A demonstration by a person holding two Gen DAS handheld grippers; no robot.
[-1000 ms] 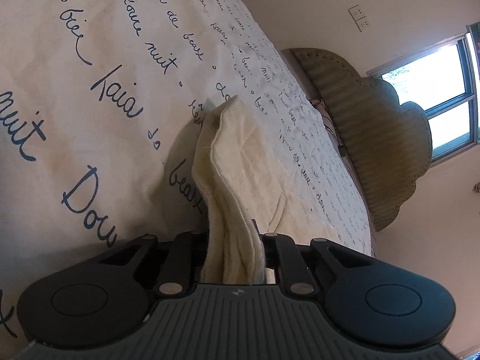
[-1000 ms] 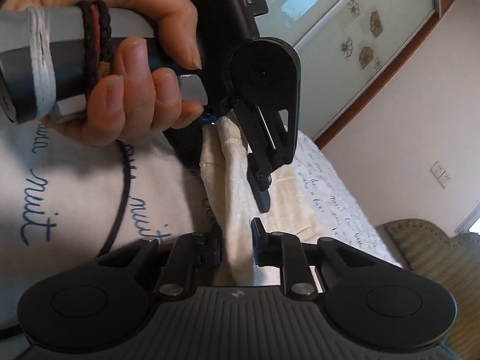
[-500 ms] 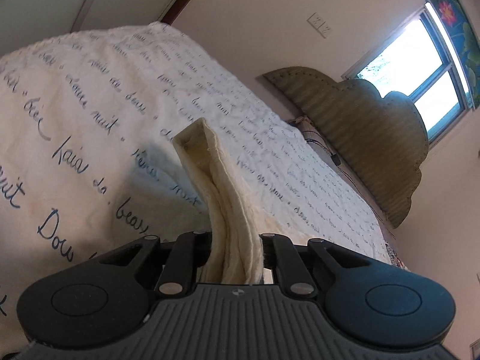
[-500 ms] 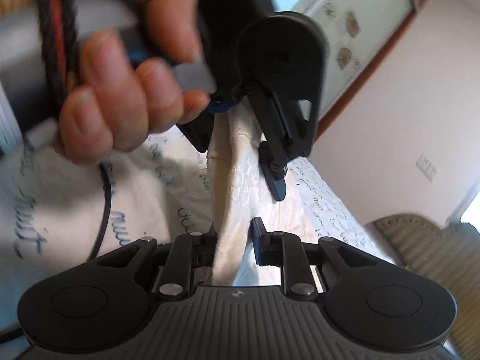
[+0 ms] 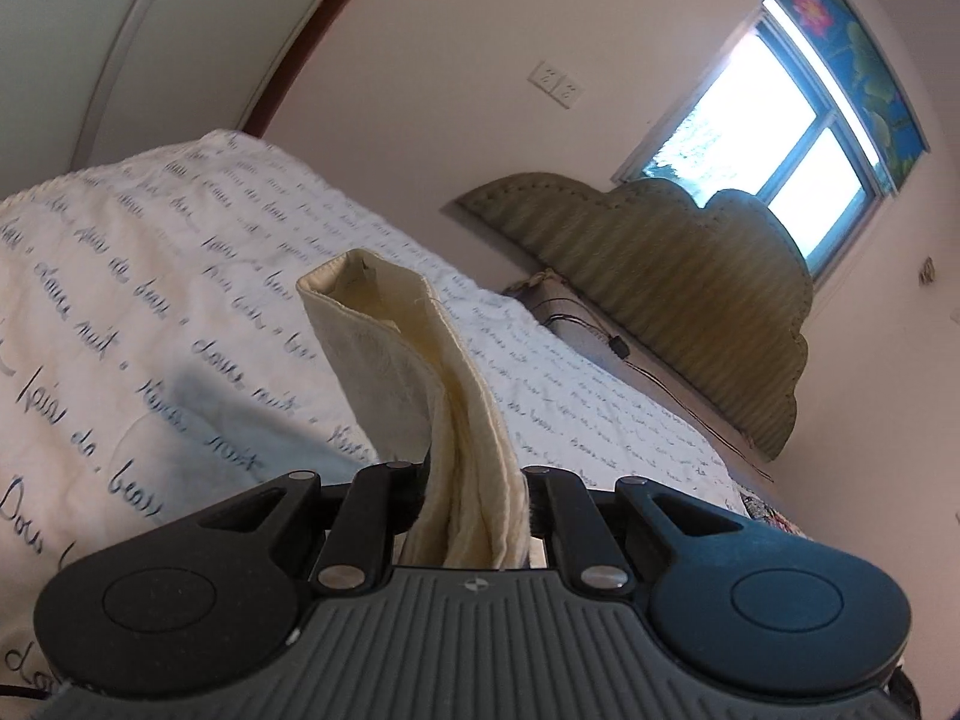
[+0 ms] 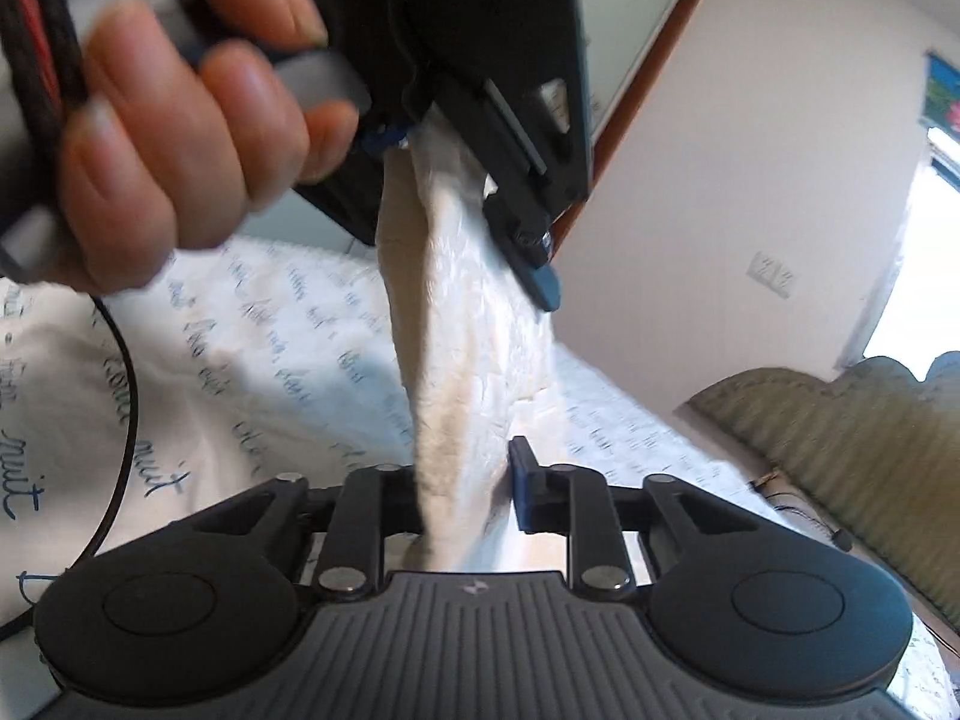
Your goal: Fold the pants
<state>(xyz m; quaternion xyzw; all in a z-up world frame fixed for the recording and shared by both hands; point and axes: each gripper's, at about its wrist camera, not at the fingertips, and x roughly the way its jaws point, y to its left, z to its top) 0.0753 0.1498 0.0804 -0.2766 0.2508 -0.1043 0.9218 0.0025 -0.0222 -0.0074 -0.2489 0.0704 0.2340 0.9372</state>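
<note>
The cream pants [image 5: 414, 372] are pinched in my left gripper [image 5: 474, 480], which is shut on a bunched edge; a hemmed end stands up above the jaws. In the right wrist view my right gripper [image 6: 465, 480] is shut on another part of the pants [image 6: 462, 330]. The cloth stretches up from it to the left gripper [image 6: 444, 138], held by a hand [image 6: 180, 138] just above. Both grippers hold the pants lifted above the bed.
The bed has a white cover with dark script [image 5: 150, 312]. A green padded headboard [image 5: 672, 288] stands against the wall under a window [image 5: 798, 138]. A black cable [image 6: 129, 420] hangs over the bedcover at the left.
Both grippers have risen and tilted up with the pants; the bed has dropped lower in both views. The left gripper has come closer above the right one.
</note>
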